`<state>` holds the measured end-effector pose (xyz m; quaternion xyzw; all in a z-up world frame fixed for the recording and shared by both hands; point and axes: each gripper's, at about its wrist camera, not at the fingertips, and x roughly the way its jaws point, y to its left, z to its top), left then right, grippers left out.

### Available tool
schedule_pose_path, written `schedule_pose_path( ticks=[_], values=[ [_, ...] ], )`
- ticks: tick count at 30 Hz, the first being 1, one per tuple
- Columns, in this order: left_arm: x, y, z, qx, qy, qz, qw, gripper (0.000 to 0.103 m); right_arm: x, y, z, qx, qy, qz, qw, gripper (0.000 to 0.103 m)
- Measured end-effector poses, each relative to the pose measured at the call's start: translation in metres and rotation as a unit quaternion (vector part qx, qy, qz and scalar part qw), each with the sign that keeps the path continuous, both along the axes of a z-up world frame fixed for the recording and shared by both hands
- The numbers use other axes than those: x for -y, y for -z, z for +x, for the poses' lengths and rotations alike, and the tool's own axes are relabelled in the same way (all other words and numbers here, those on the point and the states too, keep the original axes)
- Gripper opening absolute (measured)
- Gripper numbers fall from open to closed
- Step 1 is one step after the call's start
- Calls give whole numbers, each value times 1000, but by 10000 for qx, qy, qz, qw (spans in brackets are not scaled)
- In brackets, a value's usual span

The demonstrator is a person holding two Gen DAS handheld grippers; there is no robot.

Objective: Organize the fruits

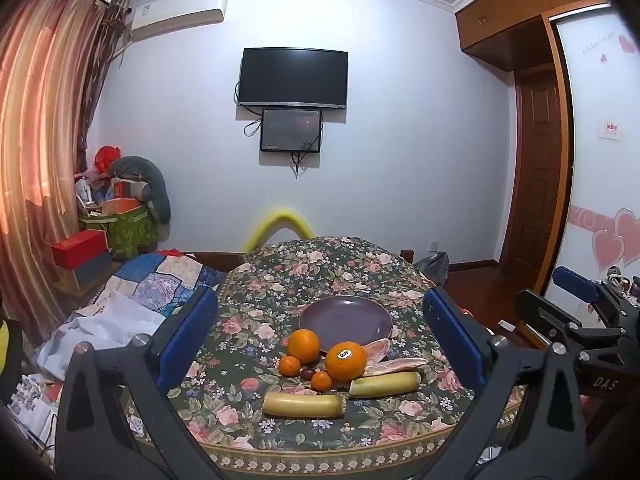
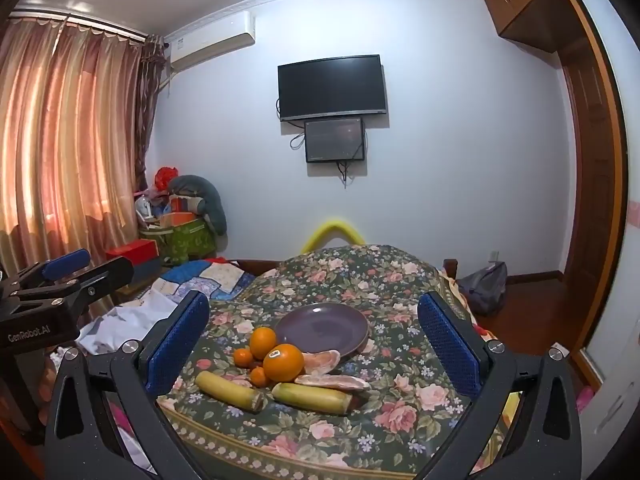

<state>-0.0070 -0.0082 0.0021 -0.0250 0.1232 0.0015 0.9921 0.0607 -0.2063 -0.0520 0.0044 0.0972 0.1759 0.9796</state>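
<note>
An empty purple plate (image 1: 346,318) (image 2: 322,328) lies on the floral tablecloth (image 1: 320,276) (image 2: 400,384). In front of it sit a stickered orange (image 1: 346,361) (image 2: 283,362), a second orange (image 1: 304,345) (image 2: 263,342), two small tangerines (image 1: 289,365) (image 2: 243,357), two pale yellow sugarcane pieces (image 1: 304,405) (image 2: 230,391) and two pink pomelo wedges (image 1: 394,365) (image 2: 332,381). My left gripper (image 1: 320,342) stands open before the fruit, holding nothing. My right gripper (image 2: 312,340) is likewise open and empty, and shows at the right edge (image 1: 580,304) of the left wrist view.
A bed with a patchwork quilt (image 1: 160,276) (image 2: 200,276) lies left of the table. Boxes and bags (image 1: 120,216) pile up by the curtain. A grey bag (image 2: 484,286) sits on the wooden floor at right. A TV (image 1: 292,78) hangs on the far wall.
</note>
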Motion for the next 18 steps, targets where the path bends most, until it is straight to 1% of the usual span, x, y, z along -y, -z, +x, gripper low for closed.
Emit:
schedule_pose_path(
  ticks=[18],
  values=[
    [3,0,0,24,-16,88,10000,103,0,3,1,-12,1,55,10000,103]
  ],
)
